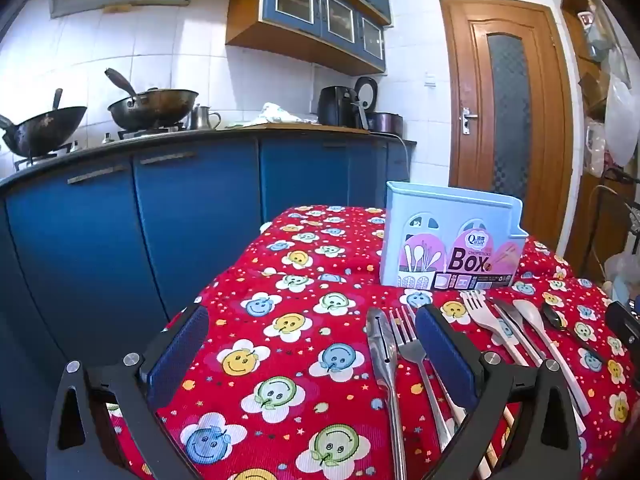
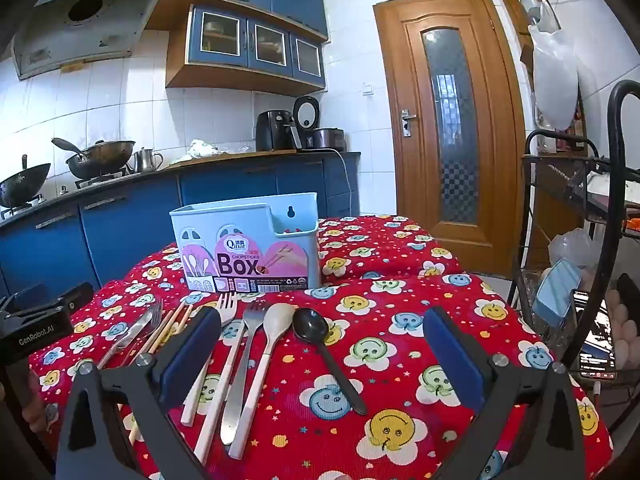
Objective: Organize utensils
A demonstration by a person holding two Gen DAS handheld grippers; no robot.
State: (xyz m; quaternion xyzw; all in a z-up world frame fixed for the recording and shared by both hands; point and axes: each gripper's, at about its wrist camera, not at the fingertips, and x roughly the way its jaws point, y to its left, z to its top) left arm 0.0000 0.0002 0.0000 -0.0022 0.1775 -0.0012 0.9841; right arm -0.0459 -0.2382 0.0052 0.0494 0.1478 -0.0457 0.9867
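Both tools [image 1: 312,354] [image 2: 322,354] agape; 2 spoons [image 2: 276,320], 1 holder [image 2: 248,240].

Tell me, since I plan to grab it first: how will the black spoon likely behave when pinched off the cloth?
The black spoon looks like thin plastic, so probably light and stiff. Its glossy bowl may slip between the pads; the slim handle seems the safer grip. It lies flat on the tablecloth, so the right gripper, open above it, may snag fabric.

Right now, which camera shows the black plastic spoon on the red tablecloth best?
The right wrist view: the black plastic spoon lies whole, bowl to handle, between the open fingers. The left wrist view catches it small and distorted at the right edge.
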